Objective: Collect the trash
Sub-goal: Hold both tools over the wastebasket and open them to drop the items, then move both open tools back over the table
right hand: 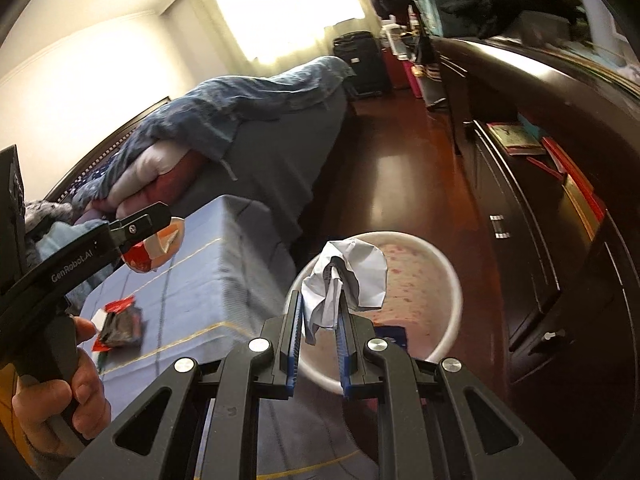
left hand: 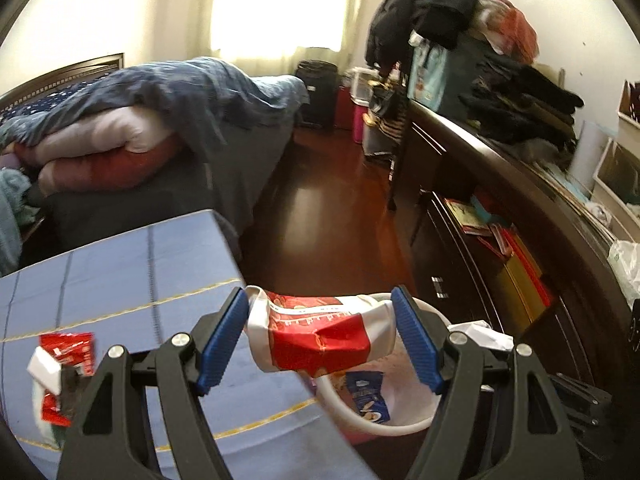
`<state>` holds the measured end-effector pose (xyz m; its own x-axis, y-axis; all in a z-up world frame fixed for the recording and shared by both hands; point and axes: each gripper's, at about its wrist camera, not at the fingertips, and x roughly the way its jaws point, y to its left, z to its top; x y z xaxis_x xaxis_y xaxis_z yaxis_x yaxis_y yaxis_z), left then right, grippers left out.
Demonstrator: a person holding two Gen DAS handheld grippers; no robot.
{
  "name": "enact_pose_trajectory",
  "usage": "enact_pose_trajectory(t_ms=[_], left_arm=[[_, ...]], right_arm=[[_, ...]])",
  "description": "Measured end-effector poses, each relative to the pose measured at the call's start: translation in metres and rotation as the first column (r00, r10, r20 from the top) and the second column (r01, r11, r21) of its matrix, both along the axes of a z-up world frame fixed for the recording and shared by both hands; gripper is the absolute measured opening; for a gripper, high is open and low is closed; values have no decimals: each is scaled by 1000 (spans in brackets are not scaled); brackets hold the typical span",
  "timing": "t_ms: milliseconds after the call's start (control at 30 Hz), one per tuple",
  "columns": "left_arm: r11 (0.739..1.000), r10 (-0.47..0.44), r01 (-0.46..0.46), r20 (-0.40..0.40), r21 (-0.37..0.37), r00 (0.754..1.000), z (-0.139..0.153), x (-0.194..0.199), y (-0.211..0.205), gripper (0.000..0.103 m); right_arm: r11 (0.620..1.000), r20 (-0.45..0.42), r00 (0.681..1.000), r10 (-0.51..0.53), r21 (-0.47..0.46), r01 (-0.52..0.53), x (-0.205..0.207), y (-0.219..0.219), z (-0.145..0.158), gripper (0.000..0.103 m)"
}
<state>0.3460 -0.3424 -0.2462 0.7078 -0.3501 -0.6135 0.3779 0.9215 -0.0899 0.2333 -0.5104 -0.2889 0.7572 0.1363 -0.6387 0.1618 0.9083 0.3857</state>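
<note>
Bedroom, blue tablecloth [left hand: 120, 272]. Left gripper [left hand: 320, 340] is clamping a crushed red-and-white cup [left hand: 320, 336]; right gripper [right hand: 318, 320] is pinching crumpled paper [right hand: 352, 276] above the white bin [right hand: 448, 276]. Centre both over the rim before releasing.

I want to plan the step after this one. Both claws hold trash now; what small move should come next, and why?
Probably open the right claw: its crumpled paper already hangs over the white bin. The left claw, holding the red-and-white wrapper, sits near the bin's edge and should move further over it first.
</note>
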Motion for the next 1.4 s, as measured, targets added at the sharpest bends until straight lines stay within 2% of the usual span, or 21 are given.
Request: enact_pose_trajectory(t_ms=[467,500,567,633,667,700,867,967,1133,1400], left_arm=[[999,-50,48,-144,-19,988,-42,46,-53,75],[999,-47,45,-146,-20,988,-43,47,-54,77],[999,-46,41,-148,-30,988,-45,50,-55,87],[998,-38,32,-145,-45,989,-44,52,-54,94],[998,-38,31,-142,-54,989,-43,53,-53,96],[998,-37,30,-139,-57,990,-43,53,-53,97],[998,-24,18,-120,-54,992,-38,50,-47,97],[999,-7,2,-103,-49,995,-33,46,-39,97],[999,36,-37,-64,-18,997,-21,35,-21,99],[987,157,-157,-2,30,988,2,12,37,99]], right_arm=[[998,-52,997,-53,-25,51,29,-28,-29,18],[998,-59,997,-55,-30,53,32,-29,-32,22],[997,-65,996,-66,-48,63,35,-28,-36,25],[995,-69,995,-77,-71,72,37,-28,-39,29],[994,-70,994,-80,-74,75,37,-29,-41,38],[995,-74,994,-83,-69,78,37,-30,-43,42],[995,-79,993,-88,-64,83,34,-31,-43,43],[995,-72,994,-84,-68,79,31,-27,-39,49],[996,-66,996,-66,-71,61,26,-14,-29,52],[996,-45,999,22,-90,-26,21,35,-5,70]])
